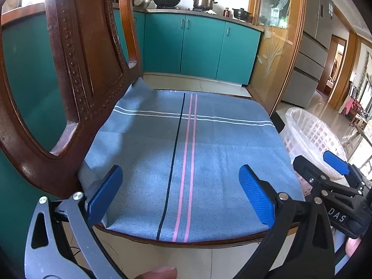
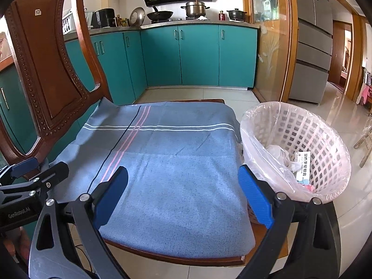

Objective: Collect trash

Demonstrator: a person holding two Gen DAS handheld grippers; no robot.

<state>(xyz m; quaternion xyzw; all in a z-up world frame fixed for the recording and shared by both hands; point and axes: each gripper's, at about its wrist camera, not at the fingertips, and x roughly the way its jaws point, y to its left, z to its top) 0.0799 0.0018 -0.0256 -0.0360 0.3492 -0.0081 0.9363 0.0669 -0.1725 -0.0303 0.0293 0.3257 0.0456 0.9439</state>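
Observation:
A white lattice trash basket [image 2: 309, 125] lined with a clear bag stands on the floor right of the chair; it also shows in the left wrist view [image 1: 311, 137]. Inside lie a crumpled clear wrapper [image 2: 279, 154], a white printed box [image 2: 303, 162] and small pink and blue bits [image 2: 307, 183]. A blue striped cloth [image 1: 186, 153] covers the chair seat, also seen in the right wrist view [image 2: 172, 162]; no trash lies on it. My left gripper [image 1: 181, 193] is open and empty over the cloth's front. My right gripper [image 2: 183, 193] is open and empty over the seat, beside the basket.
The carved wooden chair back [image 2: 48, 69] rises at the left. Teal kitchen cabinets [image 2: 197, 55] with pots on the counter stand behind. A glass-panelled wooden partition [image 2: 272, 41] and a grey fridge [image 2: 311, 46] are at the right. Tiled floor [image 2: 348, 209] surrounds the chair.

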